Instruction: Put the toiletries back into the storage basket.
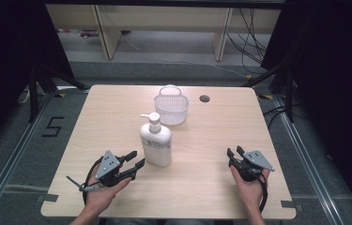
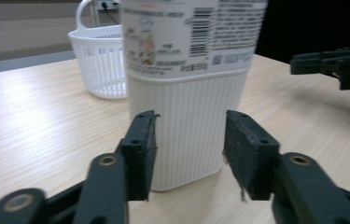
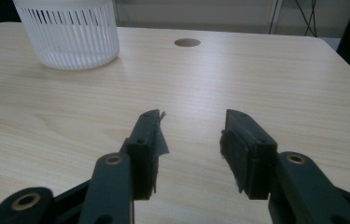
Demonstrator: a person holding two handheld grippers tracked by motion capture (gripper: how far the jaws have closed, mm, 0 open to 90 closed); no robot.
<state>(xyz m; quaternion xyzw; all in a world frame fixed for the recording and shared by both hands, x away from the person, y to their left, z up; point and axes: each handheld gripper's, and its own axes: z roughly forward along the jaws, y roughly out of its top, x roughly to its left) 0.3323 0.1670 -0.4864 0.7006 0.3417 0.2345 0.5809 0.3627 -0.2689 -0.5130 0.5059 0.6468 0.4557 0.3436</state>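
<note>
1. White plastic pump bottle [image 1: 156, 142] stands upright near the middle of the table [image 1: 211, 178], just ahead of my left tongs [image 1: 135, 161].
2. My left tongs gape, nothing pinched; the bottle's ribbed base sits just beyond them.
3. My right tongs [image 1: 233, 152] gape too, empty, near the table's right edge.
4. I'd slide in level and grip the ribbed part squarely.
5. The white basket [image 1: 171, 107] toward the far edge looks empty.
</note>
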